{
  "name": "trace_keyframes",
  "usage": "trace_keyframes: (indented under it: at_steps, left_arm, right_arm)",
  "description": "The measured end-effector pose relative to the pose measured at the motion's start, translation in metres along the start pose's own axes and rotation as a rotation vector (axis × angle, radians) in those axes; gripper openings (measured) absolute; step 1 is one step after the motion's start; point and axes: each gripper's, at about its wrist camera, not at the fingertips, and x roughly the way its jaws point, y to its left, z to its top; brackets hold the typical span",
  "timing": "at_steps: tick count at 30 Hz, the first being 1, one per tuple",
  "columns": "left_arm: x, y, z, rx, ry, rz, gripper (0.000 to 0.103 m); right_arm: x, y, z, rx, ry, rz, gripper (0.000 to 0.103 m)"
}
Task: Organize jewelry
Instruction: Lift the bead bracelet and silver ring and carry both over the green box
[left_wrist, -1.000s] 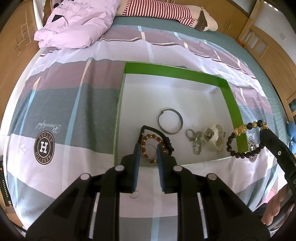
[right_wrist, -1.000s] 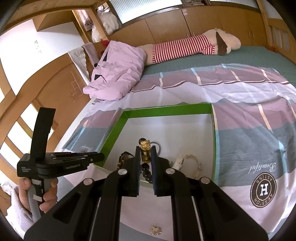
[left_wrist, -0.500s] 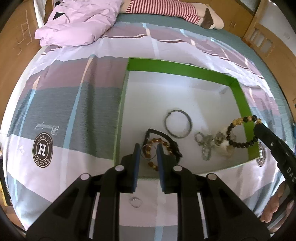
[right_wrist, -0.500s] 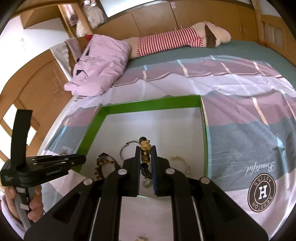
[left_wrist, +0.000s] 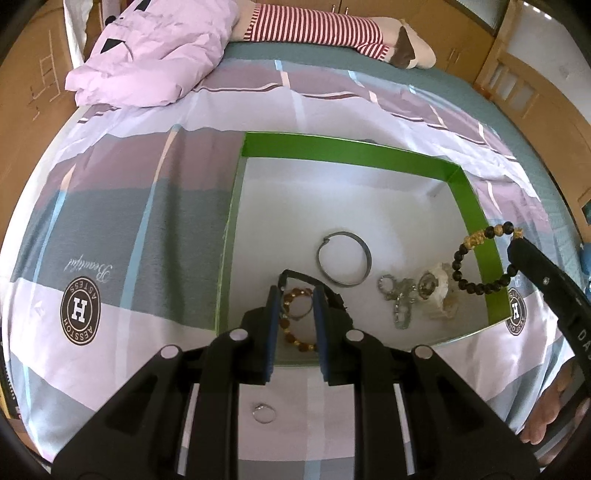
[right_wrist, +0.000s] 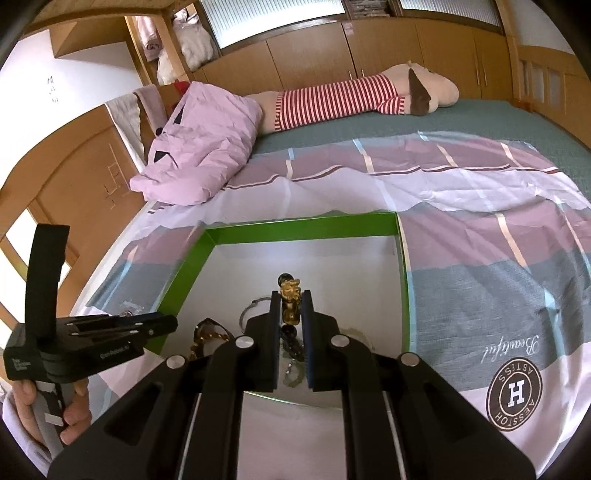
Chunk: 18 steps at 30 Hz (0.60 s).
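Left wrist view, near to far: a ring (left_wrist: 263, 412) lies loose on the bedspread under your left gripper (left_wrist: 295, 306), whose jaws stand part open and empty over the amber bracelet (left_wrist: 295, 325) in the green box (left_wrist: 343, 146). Your right gripper (right_wrist: 290, 301), clamped on the black bead bracelet (left_wrist: 476, 262), has carried it from outside the right wall inward; release likely comes next.

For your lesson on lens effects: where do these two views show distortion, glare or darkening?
Left wrist view: the green box walls bow outward and the corners go black. Right wrist view: the cabinets curve along the top, the windows are bright, and the bedsheet is evenly lit.
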Motion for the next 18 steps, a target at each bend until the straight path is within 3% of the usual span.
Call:
trace_keyframes:
  at_steps: [18]
  left_arm:
    - [0.011, -0.011, -0.008, 0.044, 0.014, 0.038, 0.018]
  right_arm:
    - [0.013, 0.007, -0.011, -0.035, 0.043, -0.022, 0.011]
